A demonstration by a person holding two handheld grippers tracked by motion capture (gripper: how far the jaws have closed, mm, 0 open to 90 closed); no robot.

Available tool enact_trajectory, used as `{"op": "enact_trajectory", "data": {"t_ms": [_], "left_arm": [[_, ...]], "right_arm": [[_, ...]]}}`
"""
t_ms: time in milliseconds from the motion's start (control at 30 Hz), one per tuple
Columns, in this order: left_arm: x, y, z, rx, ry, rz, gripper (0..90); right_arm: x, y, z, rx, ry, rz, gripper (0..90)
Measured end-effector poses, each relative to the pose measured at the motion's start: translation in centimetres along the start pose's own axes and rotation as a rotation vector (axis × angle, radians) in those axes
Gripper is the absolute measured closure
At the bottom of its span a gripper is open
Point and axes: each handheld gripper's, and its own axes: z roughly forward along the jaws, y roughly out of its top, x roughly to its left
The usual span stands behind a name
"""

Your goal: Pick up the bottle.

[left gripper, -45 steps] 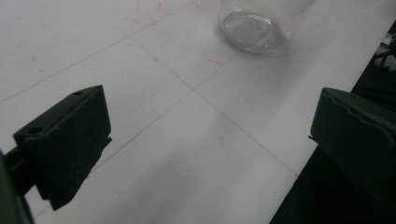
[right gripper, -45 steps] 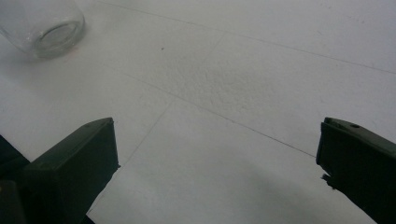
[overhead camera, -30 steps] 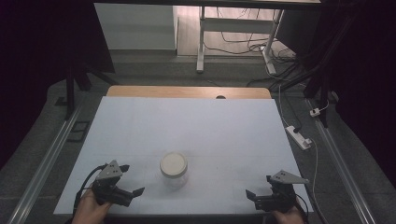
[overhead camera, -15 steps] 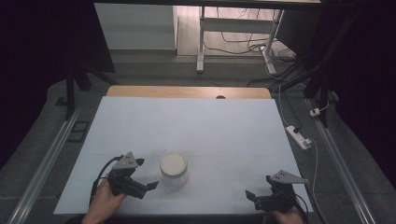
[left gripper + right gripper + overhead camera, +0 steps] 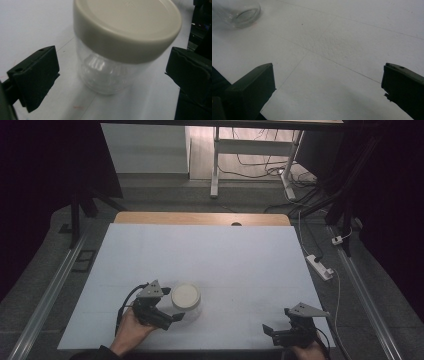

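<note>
A clear jar (image 5: 186, 299) with a cream lid stands upright near the front of the white table (image 5: 225, 255). My left gripper (image 5: 172, 306) is open at the jar's left side. In the left gripper view the jar (image 5: 125, 45) sits between the two black jaws of the left gripper (image 5: 112, 75), with a gap on each side. My right gripper (image 5: 274, 334) rests open near the front right edge, well apart from the jar. In the right gripper view, the right gripper (image 5: 327, 87) has bare table between its jaws, and the jar's base (image 5: 242, 13) lies far off at the upper left.
A wooden strip (image 5: 200, 218) runs along the table's far edge. A white power strip (image 5: 320, 266) and cables lie on the floor at the right. Metal rails (image 5: 45, 295) flank the table. The table's front edge is just under both hands.
My left gripper has moved right and a little forward from the front left of the table to the jar, so its open jaws now stand either side of it. The right gripper has stayed put.
</note>
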Motion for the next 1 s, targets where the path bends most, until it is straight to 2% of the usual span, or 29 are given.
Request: {"op": "enact_trajectory", "data": {"t_ms": [133, 300, 533, 667, 800, 1000], "left_arm": [[-0.2, 0.1, 1.7, 0.038, 0.016, 0.028, 0.0], [-0.1, 0.1, 2.8, 0.037, 0.02, 0.036, 0.0], [-0.2, -0.1, 3.5, 0.029, 0.027, 0.051, 0.0], [-0.5, -0.3, 3.9, 0.036, 0.06, 0.076, 4.0], [-0.6, -0.3, 3.9, 0.027, 0.066, 0.096, 6.9], [-0.6, -0.4, 3.9, 0.02, 0.065, 0.1, 7.4]], "right_arm": [[0.0, 0.0, 0.0, 0.0, 0.003, 0.0, 0.0], [0.0, 0.0, 0.0, 0.001, 0.005, -0.003, 0.0], [0.0, 0.0, 0.0, 0.002, 0.005, -0.009, 0.0], [0.0, 0.0, 0.0, 0.002, 0.006, -0.011, 0.0], [0.1, 0.0, 0.0, 0.002, 0.006, -0.013, 0.0], [0.1, 0.0, 0.0, 0.004, 0.007, -0.016, 0.0]]}}
